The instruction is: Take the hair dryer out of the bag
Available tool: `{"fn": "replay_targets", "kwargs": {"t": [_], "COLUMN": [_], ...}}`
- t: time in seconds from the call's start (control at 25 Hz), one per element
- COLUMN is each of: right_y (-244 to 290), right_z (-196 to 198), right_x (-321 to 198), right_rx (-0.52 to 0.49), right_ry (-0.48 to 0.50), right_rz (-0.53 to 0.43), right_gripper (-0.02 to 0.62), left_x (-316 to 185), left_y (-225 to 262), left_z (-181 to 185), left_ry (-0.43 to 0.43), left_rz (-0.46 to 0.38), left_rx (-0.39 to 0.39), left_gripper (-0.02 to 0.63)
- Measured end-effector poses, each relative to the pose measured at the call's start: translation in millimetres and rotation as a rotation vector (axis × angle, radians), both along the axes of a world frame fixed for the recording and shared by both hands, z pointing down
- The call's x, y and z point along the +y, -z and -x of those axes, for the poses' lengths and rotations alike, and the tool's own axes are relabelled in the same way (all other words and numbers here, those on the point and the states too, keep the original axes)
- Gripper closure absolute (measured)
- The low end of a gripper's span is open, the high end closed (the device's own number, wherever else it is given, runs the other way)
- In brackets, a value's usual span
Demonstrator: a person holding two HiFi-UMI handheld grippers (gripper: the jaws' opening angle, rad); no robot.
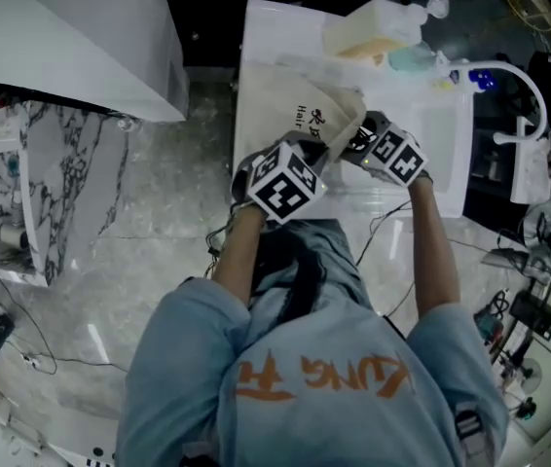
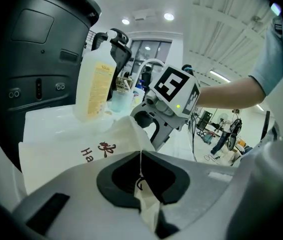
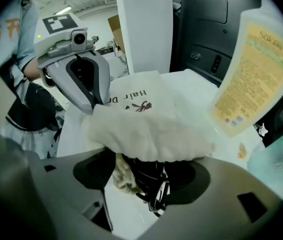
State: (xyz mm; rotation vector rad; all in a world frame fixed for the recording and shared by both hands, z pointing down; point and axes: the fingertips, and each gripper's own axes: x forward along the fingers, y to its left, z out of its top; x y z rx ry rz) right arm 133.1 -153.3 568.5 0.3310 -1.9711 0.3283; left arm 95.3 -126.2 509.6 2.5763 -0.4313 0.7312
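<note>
cream bag (image 1: 274, 100), brown lettering (image 3: 137, 101)

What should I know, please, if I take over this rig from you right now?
Left gripper: shut on the rim of the cloth bag, holding its mouth up.
Right gripper: open at the bag's mouth, with a black cord between its jaws, not gripped.
The bag lies on the white table.
Done: the mouth is open.
The hair dryer is not out yet; it is hidden in the bag.
Left to do: close on the dryer and pull it out.
</note>
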Motion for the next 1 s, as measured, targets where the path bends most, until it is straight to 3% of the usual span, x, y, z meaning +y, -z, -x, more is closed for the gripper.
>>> {"fn": "replay_targets", "kwargs": {"t": [0.32, 0.48, 0.68, 0.8, 0.88, 1.0], "right_y": [-36.7, -45.2, -50.5, -52.4, -53.1, -49.0], "right_z": [0.5, 2.0, 1.4, -1.1, -3.6, -0.9], "right_x": [-7.4, -5.1, -4.5, -3.3, -3.1, -13.7], "right_rx": [0.094, 0.168, 0.218, 0.256, 0.28, 0.302], "right_ry": [0.045, 0.133, 0.152, 0.15, 0.142, 0.129], "right_rz": [0.064, 0.063, 0.087, 0.104, 0.098, 0.051], "right_gripper": [0.238, 0.235, 0.229, 0.23, 0.229, 0.229], "left_x": [2.2, -0.7, -27.7, -45.9, -51.4, -50.3], "left_y": [-9.7, -7.1, 5.2, 2.7, -7.3, -30.1], "left_z": [2.2, 10.4, 64.6, 115.7, 141.3, 154.1], "left_ry": [0.008, 0.036, 0.274, 0.443, 0.508, 0.498], "left_rz": [0.048, 0.001, -0.044, -0.052, -0.02, 0.074], "left_rx": [0.028, 0.017, 0.087, 0.041, -0.006, -0.075], "left_gripper": [0.598, 0.597, 0.597, 0.589, 0.533, 0.404]}}
